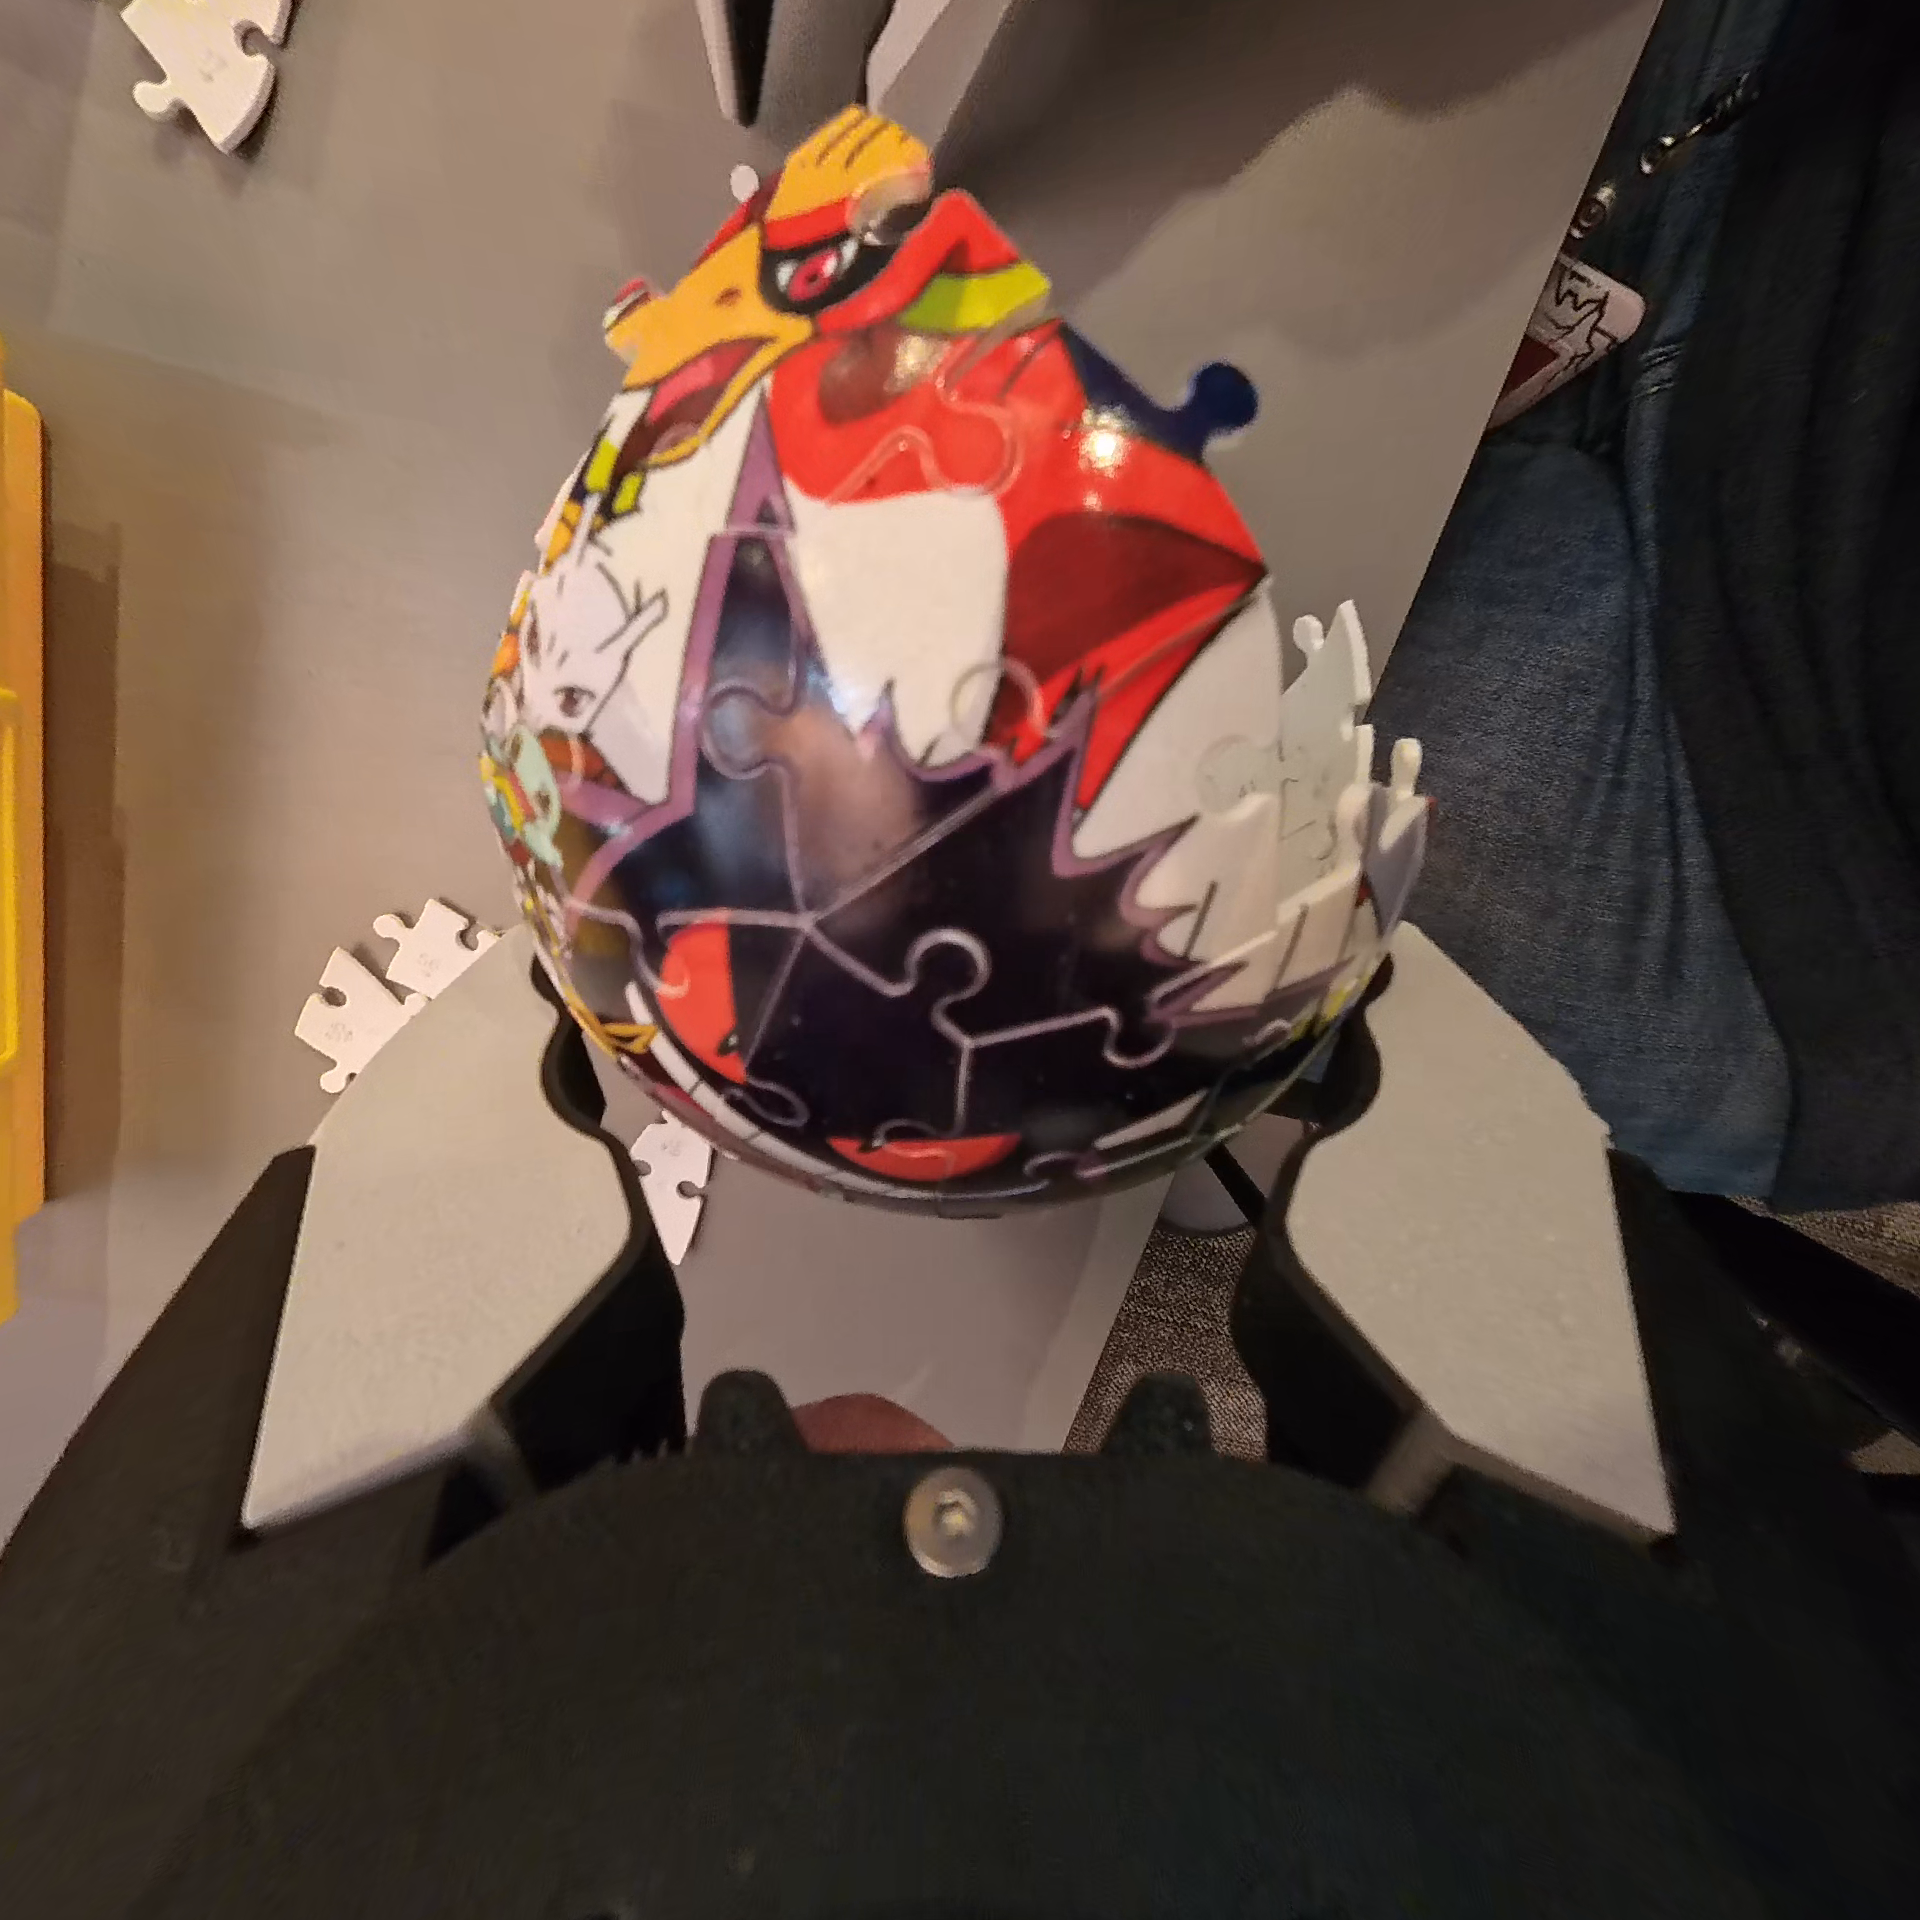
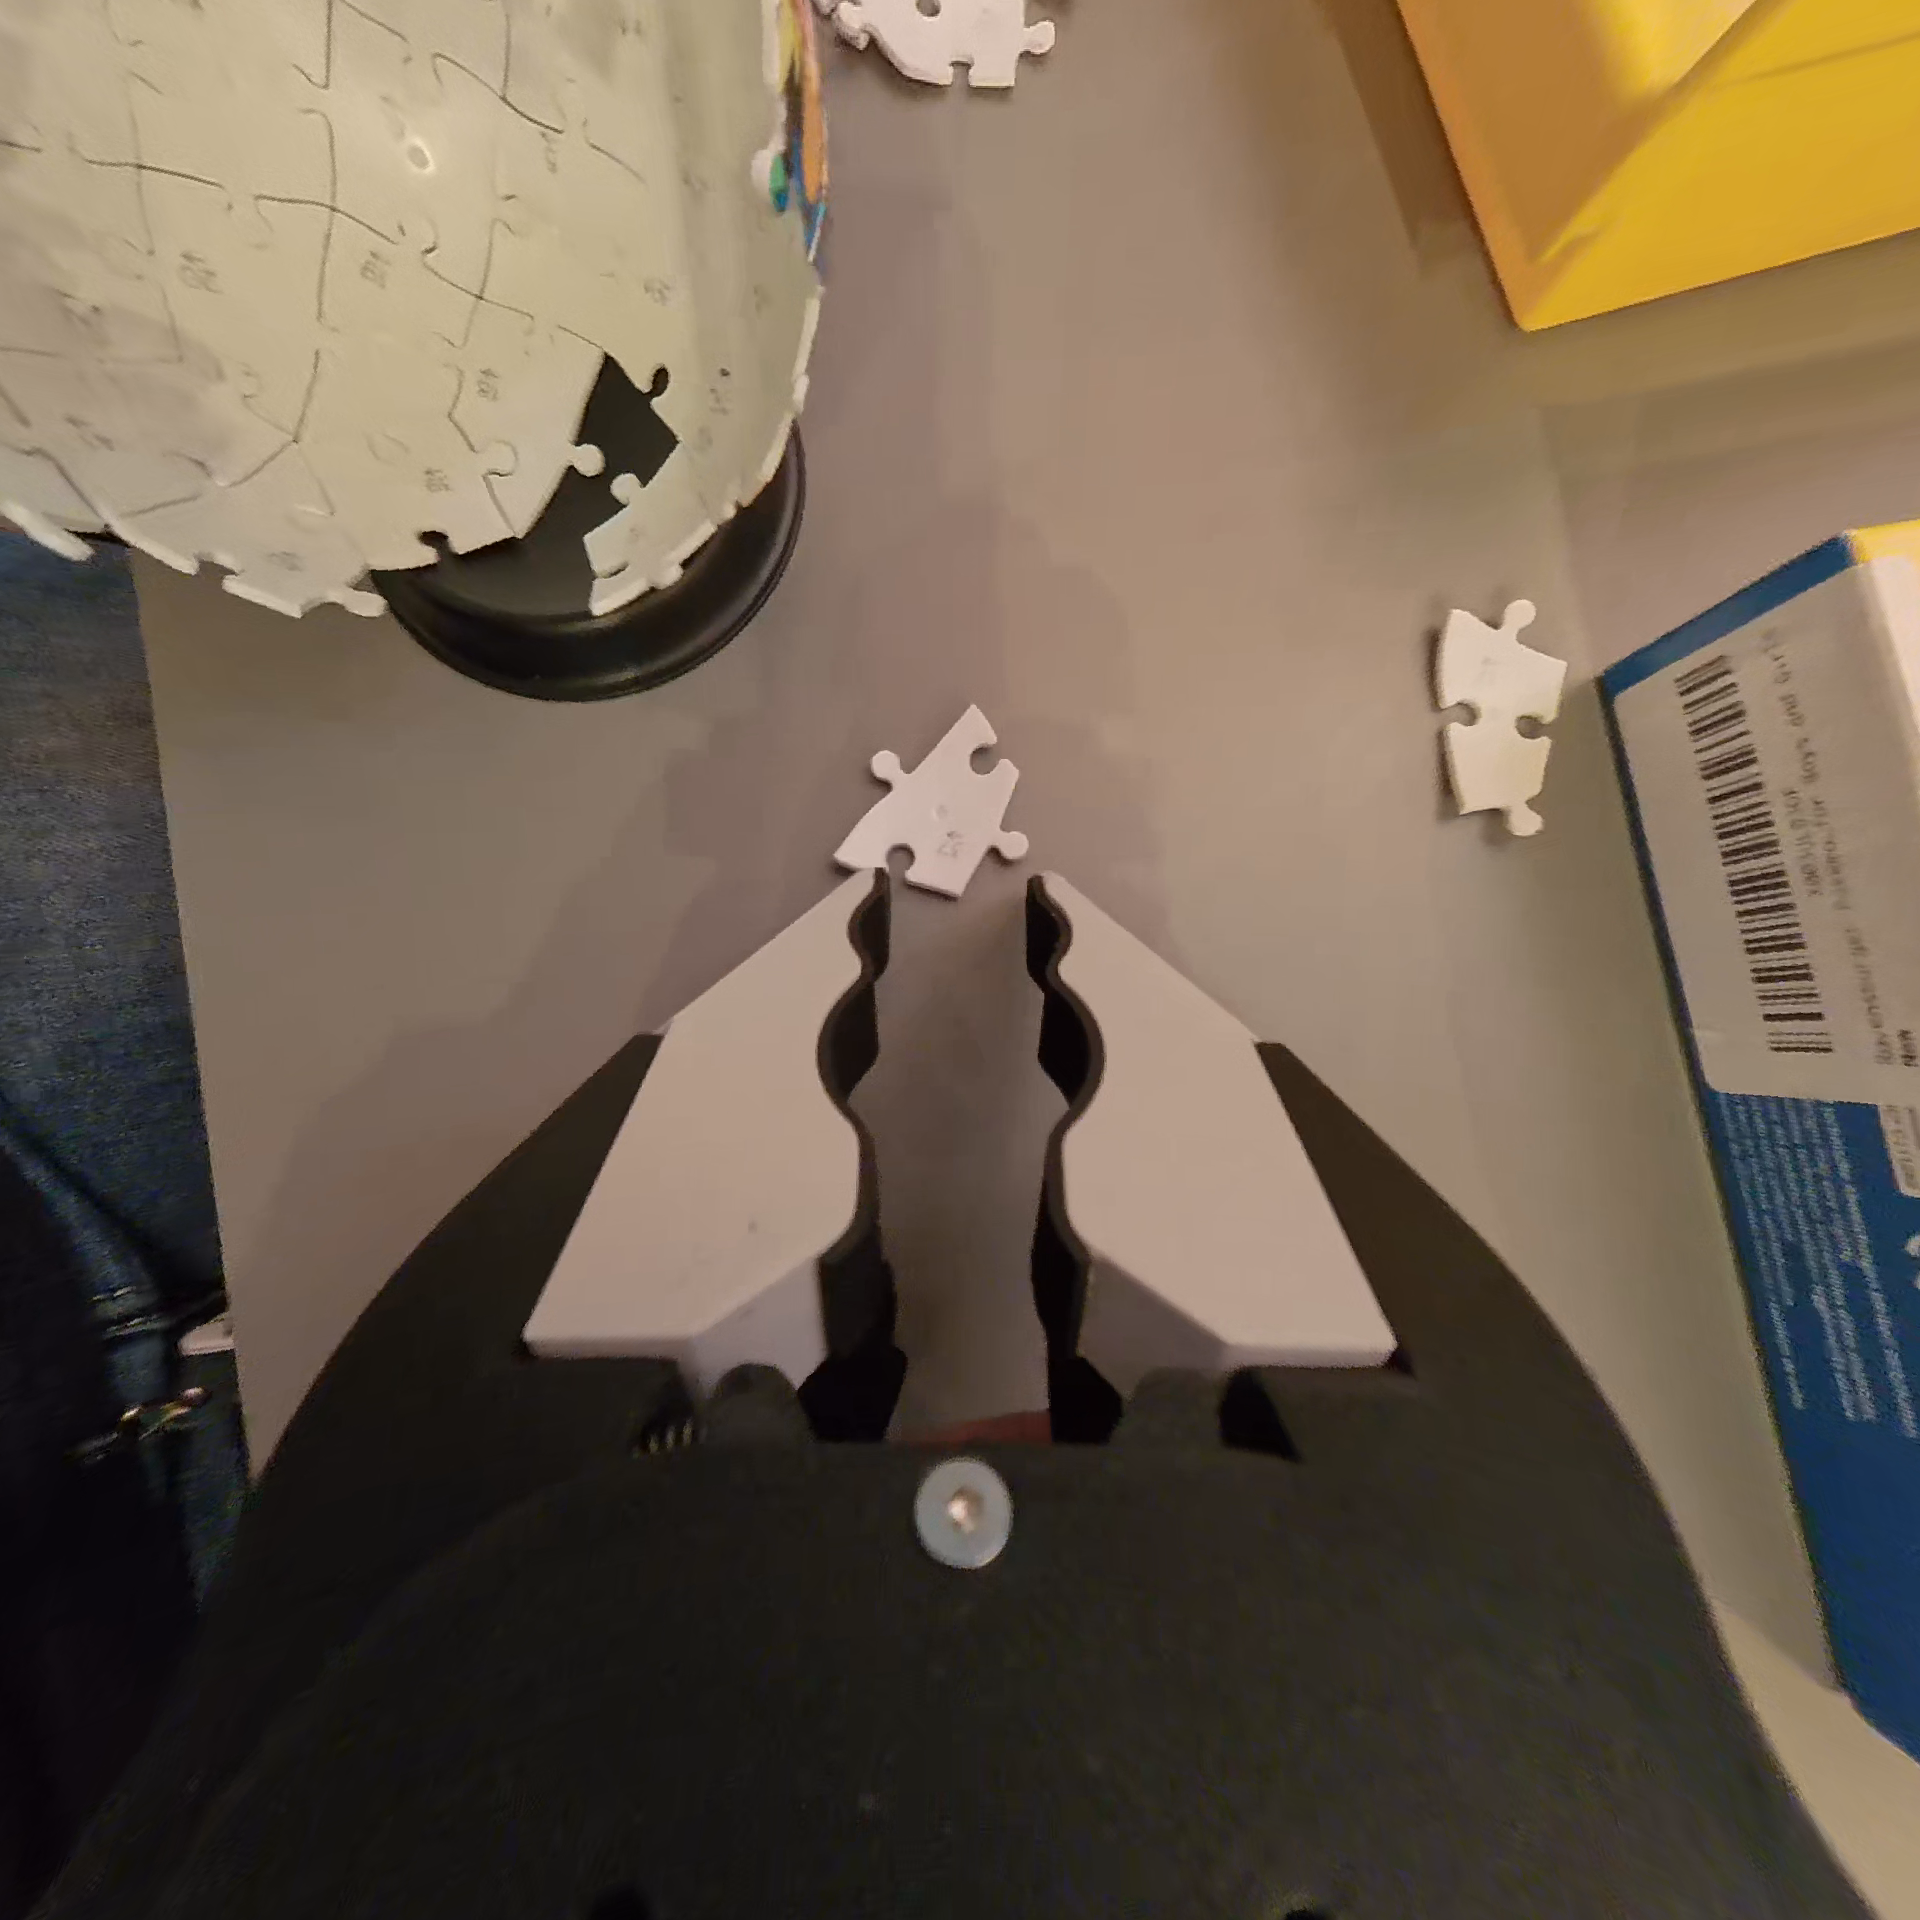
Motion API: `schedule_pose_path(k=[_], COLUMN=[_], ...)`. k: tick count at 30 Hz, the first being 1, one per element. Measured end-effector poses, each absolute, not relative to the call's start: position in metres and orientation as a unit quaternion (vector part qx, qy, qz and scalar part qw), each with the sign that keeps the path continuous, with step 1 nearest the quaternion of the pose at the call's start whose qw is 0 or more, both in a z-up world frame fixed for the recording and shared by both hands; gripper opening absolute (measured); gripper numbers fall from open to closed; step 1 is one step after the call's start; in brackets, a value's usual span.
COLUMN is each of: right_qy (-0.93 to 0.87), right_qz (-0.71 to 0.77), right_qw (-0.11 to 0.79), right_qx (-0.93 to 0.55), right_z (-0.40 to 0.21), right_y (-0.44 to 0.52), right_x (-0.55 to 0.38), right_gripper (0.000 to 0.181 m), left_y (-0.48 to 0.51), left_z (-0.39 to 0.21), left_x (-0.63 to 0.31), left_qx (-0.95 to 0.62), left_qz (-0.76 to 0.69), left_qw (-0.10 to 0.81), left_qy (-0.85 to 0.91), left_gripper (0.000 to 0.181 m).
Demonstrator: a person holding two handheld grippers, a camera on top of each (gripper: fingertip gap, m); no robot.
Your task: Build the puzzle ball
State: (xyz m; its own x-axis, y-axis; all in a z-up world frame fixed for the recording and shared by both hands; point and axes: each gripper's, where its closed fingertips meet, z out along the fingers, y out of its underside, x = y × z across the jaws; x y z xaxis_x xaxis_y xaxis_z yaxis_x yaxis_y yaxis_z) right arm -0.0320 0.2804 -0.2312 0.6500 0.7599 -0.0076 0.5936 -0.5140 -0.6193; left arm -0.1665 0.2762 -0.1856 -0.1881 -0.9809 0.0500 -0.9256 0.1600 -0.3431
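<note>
The puzzle ball (image 1: 904, 727) is a partly built shell with a colourful cartoon print outside. Its open edge of white piece backs is on the right. My left gripper (image 1: 956, 1039) is shut on the puzzle ball, with the black pads pressed against its lower sides. The right wrist view shows the ball's white numbered inside (image 2: 312, 260) with a gap of one piece, over a black round stand (image 2: 623, 634). My right gripper (image 2: 956, 883) is open and empty, low over the grey table. A loose white puzzle piece (image 2: 935, 810) lies face down just beyond its fingertips.
Two joined white pieces (image 2: 1496, 717) lie to the right, and more are at the far edge (image 2: 945, 31). Loose pieces lie near the ball (image 1: 384, 987) (image 1: 213, 73). A yellow box (image 2: 1662, 156) and a blue box (image 2: 1787, 1039) stand on the right. A person's jeans (image 1: 1662, 727) border the table. One gripper's finger ends stand about 15 cm off the other's.
</note>
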Motion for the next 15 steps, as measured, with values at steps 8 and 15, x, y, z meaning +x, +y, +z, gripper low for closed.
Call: schedule_pose_path(k=[8,15], right_qy=[-0.388,-0.373], right_qz=[0.153,0.163], right_qw=[0.294,0.312], right_qx=[-0.860,-0.858], right_z=[-0.234,-0.221], right_y=[0.283,0.287], right_x=[-0.045,-0.030], right_gripper=[0.024,0.030], left_y=[0.276,0.276], left_z=[-0.186,-0.185], left_x=[-0.166,-0.167], left_qx=[-0.630,-0.632], left_qz=[-0.151,-0.153], left_qw=[0.092,0.098], left_qy=[0.756,0.753], left_gripper=[0.134,0.134])
